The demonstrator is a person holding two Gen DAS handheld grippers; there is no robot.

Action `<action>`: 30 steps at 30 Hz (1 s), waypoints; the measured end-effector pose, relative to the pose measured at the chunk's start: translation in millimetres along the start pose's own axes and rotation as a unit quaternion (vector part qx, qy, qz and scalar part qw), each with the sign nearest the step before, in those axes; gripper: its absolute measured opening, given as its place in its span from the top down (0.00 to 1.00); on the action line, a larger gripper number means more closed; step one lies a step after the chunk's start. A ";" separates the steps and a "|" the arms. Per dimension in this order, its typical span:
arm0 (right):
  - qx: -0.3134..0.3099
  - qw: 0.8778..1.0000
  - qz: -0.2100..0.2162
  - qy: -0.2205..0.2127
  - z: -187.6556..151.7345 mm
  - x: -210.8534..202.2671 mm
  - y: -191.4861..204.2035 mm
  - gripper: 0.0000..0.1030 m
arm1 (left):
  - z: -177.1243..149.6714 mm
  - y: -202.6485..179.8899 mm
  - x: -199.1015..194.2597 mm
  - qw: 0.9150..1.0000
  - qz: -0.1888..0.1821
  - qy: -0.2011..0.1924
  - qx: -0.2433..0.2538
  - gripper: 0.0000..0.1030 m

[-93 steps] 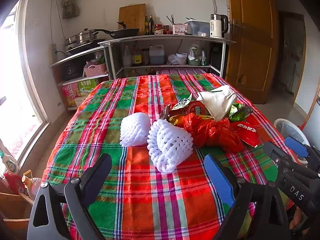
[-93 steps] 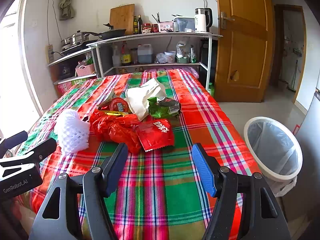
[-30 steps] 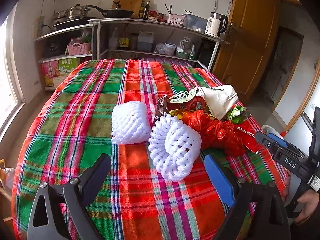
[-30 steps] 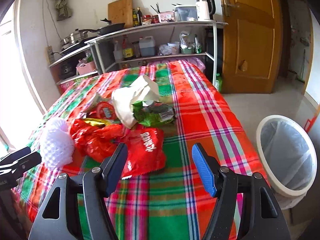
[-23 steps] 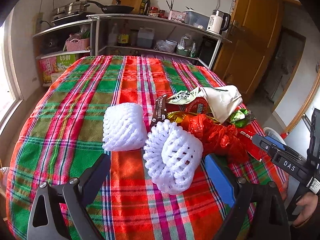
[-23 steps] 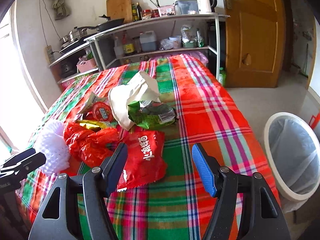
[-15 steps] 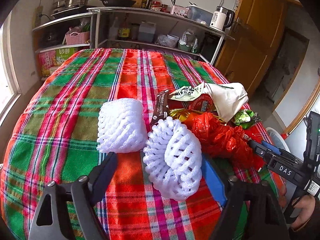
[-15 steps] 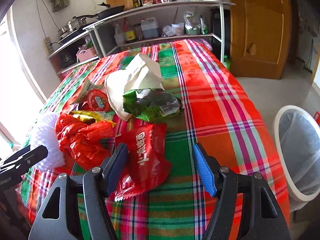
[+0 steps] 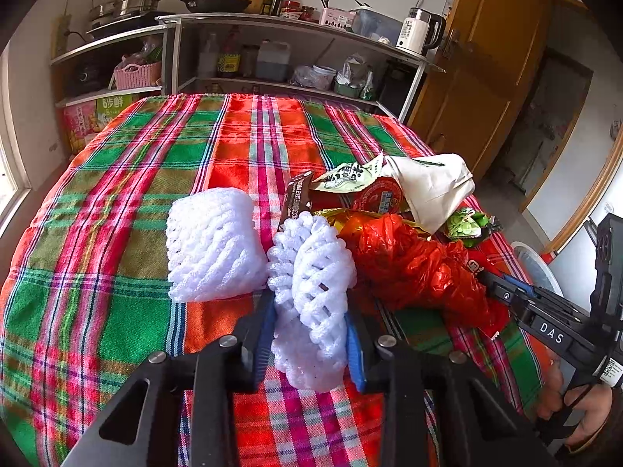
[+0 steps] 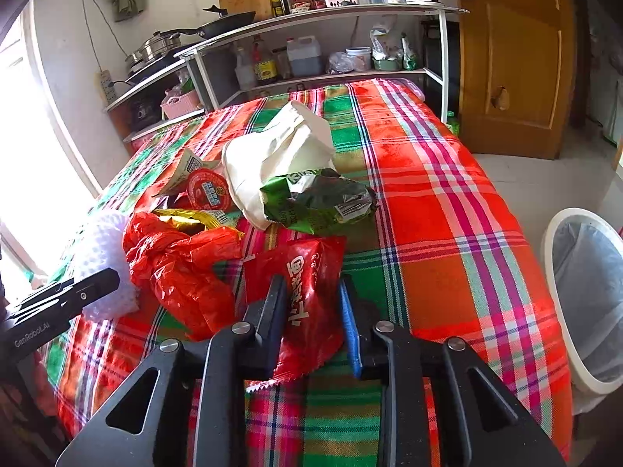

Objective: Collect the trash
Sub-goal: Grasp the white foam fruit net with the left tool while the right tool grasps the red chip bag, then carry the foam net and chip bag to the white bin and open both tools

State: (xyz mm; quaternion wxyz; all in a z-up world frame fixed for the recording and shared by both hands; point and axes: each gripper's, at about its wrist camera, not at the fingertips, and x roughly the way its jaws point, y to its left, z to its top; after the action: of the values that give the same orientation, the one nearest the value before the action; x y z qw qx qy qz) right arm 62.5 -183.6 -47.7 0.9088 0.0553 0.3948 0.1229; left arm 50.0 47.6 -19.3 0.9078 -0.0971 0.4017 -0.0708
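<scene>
We hold both grippers angled down over the near edge of the plaid tablecloth (image 9: 128,323), each of them clamped on a piece of trash. Our left gripper (image 9: 309,330) has just been closing, and its blue pads now press into both sides of a white foam fruit net (image 9: 315,292), which bulges between them and still rests on the cloth. A second foam fruit net (image 9: 212,245) lies just beside it on the left, touching it.

Our right gripper (image 10: 313,319) has also just been closing; its fingers pinch the lower half of a red snack packet (image 10: 307,292) whose serrated edge sticks out below the pads. In the left wrist view this gripper reaches in from the right edge, its tip hidden at the pile of wrappers, with our right hand (image 9: 584,412) wrapped round its handle at the bottom corner.

Behind the packet sit a crumpled red plastic bag (image 10: 179,264), a green foil snack bag (image 10: 319,202), a white paper bag (image 10: 280,151), and a small red-lidded cup (image 10: 206,190), all bunched together. The white waste bin (image 10: 584,295), lined with a clear bag, stands on the floor off the table's right side, well apart from both grippers.
</scene>
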 end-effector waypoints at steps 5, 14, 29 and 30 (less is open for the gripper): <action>0.005 1.000 -0.007 -0.018 0.5 -9.8 -1.2 0.83 | 0.7 0.4 -6.9 1.000 0.000 -0.012 0.002 0.75; 0.006 0.999 -0.007 -0.041 -3.5 -32.3 2.6 0.86 | -1.8 -4.9 -30.5 0.999 0.003 -0.034 0.014 0.75; 0.029 0.995 -0.019 -0.098 -9.9 -89.3 -6.7 0.87 | 6.0 -48.7 -48.9 0.996 -0.043 -0.052 0.057 0.75; 0.031 0.994 -0.022 -0.101 -9.7 -92.1 -9.3 0.87 | 6.9 -53.0 -48.4 0.996 -0.046 -0.052 0.061 0.75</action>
State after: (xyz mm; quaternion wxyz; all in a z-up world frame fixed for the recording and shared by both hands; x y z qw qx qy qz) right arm -3.5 -217.1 8.8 0.9445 0.0871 0.3055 0.0841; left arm 20.2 7.0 32.3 0.9275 -0.0637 0.3438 -0.1321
